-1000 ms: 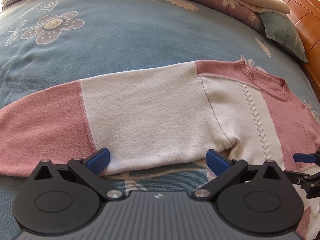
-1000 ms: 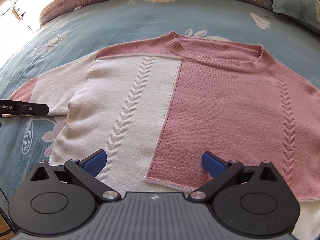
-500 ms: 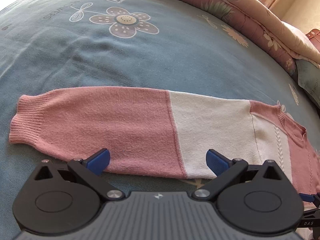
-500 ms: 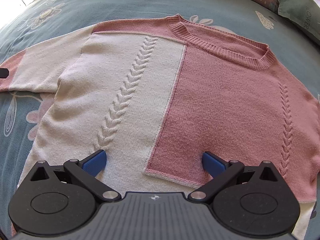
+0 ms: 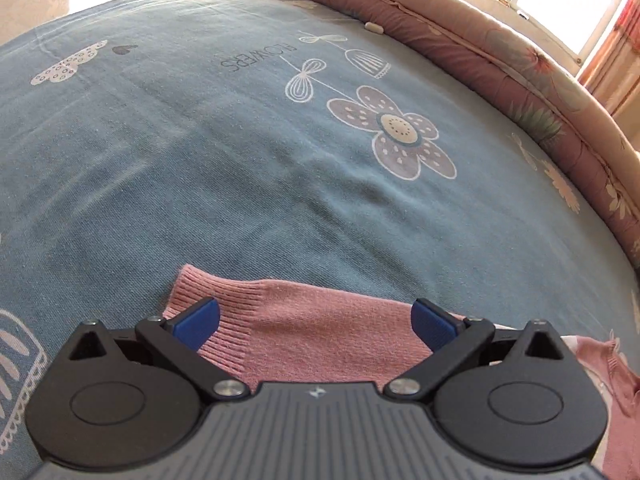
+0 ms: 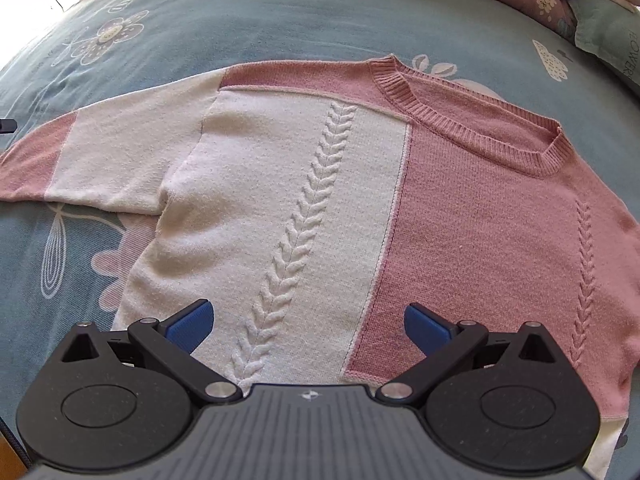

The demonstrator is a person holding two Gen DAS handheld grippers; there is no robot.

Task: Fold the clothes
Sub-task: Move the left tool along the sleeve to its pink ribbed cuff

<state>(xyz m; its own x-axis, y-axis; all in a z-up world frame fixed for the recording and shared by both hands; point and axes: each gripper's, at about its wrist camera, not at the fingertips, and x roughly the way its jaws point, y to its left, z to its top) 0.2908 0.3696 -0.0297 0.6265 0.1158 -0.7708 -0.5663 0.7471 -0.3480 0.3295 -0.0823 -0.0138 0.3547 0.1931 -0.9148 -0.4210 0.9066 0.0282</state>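
Note:
A pink and cream knitted sweater [image 6: 320, 184] lies flat, front up, on the blue bed sheet [image 6: 240, 12]. Its neckline points toward the far side. My right gripper [image 6: 308, 324] is open over the hem, straddling the cream cable panel and the pink half. The left sleeve stretches out to the left, ending in a pink ribbed cuff [image 5: 212, 300]. My left gripper [image 5: 316, 322] is open right over that sleeve end [image 5: 320, 332], one blue pad on the cuff, nothing pinched. A tip of the left gripper shows at the right wrist view's left edge.
The blue sheet [image 5: 200, 160] with flower prints spreads wide beyond the cuff. A rolled floral quilt [image 5: 500, 52] lines the far edge by a window. A teal pillow [image 6: 604, 36] sits at the far right.
My left gripper has travelled left along the sleeve from the armpit to the cuff. My right gripper has shifted slightly left and closer over the hem. Both stay open.

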